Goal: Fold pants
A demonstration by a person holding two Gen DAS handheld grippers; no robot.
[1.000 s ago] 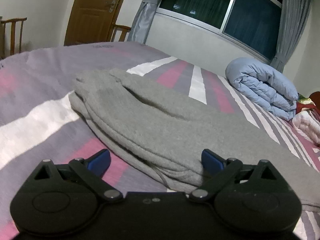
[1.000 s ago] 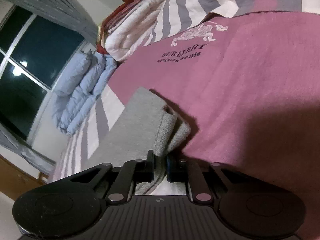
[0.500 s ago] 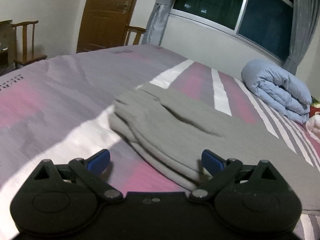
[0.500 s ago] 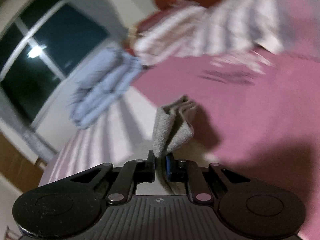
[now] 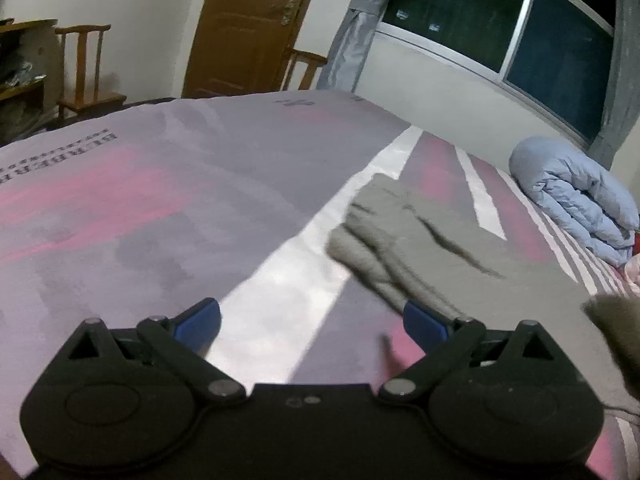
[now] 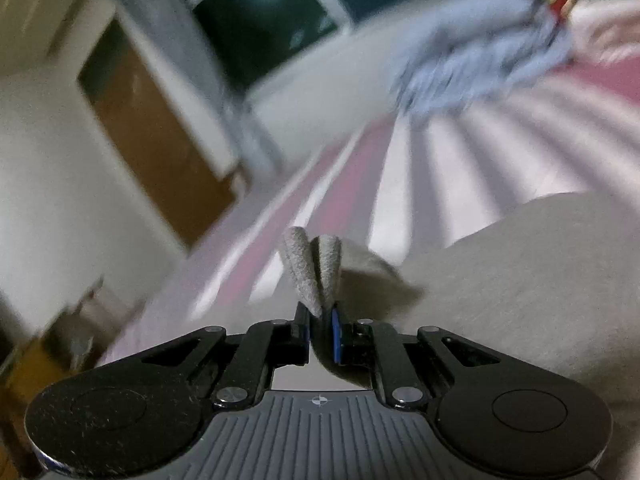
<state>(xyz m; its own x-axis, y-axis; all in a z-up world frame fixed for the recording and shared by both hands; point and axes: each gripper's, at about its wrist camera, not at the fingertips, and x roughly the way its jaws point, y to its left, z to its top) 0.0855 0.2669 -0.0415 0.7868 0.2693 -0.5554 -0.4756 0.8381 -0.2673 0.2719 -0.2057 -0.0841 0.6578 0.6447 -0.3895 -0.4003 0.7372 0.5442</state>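
The soft grey fleece pants [image 5: 424,248] are lying lengthwise-doubled on the pink-and-grey striped bed [image 5: 168,200], and the right tongs [image 6: 320,320], pinching their hem, are carrying out the crosswise fold while the left tongs [image 5: 312,320] are hovering wide, empty.

dim indoor light, right view motion-blurred

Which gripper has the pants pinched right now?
The right gripper: shut on a fold of the grey pants. The left gripper is open, nothing between its pads.
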